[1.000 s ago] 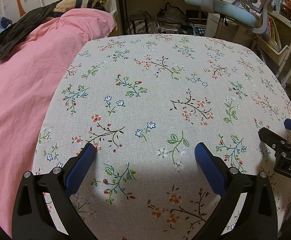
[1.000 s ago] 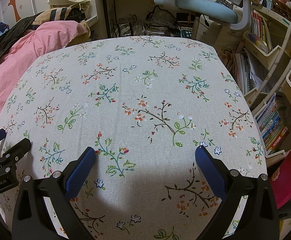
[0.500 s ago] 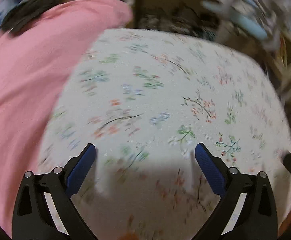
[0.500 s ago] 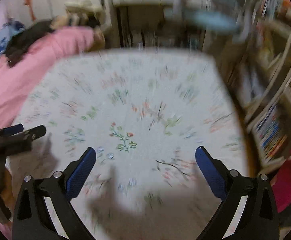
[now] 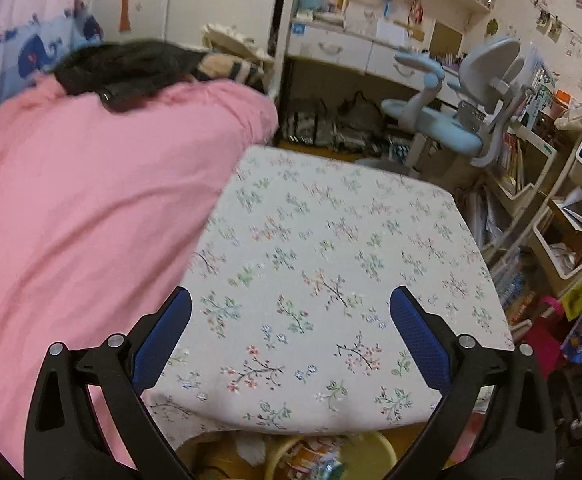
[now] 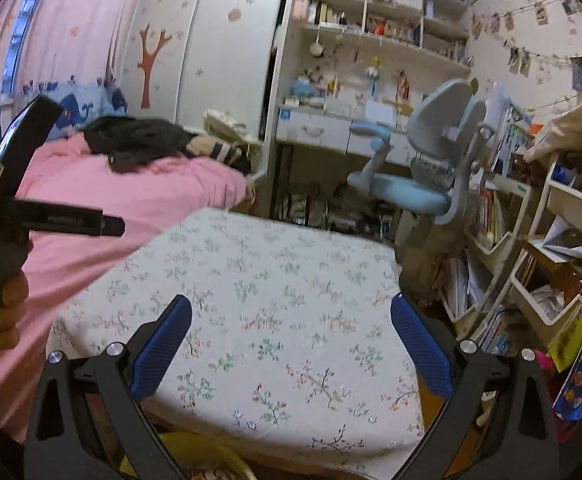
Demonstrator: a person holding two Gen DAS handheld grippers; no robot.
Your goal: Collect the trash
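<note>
- Presently: left gripper [image 5: 290,320] spread wide, empty; right gripper [image 6: 291,326] likewise.
- Bench [image 5: 331,248], floral cloth: no trash visible on top.
- Yellow bin [image 5: 375,446] below near edge, wrappers [image 5: 315,456] inside.
- Step, judged: collection apparently finished, or searching; next calls for scanning for leftovers.

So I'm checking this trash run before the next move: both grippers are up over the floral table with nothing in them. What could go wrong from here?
1. The yellow bin sits mostly hidden under the table's near edge, so either gripper reaching for it may snag the hanging cloth.
2. The left gripper and the right gripper hover open close together; they could bump.
3. No loose trash shows on the table, so a grab might catch the pink bedding instead.
</note>
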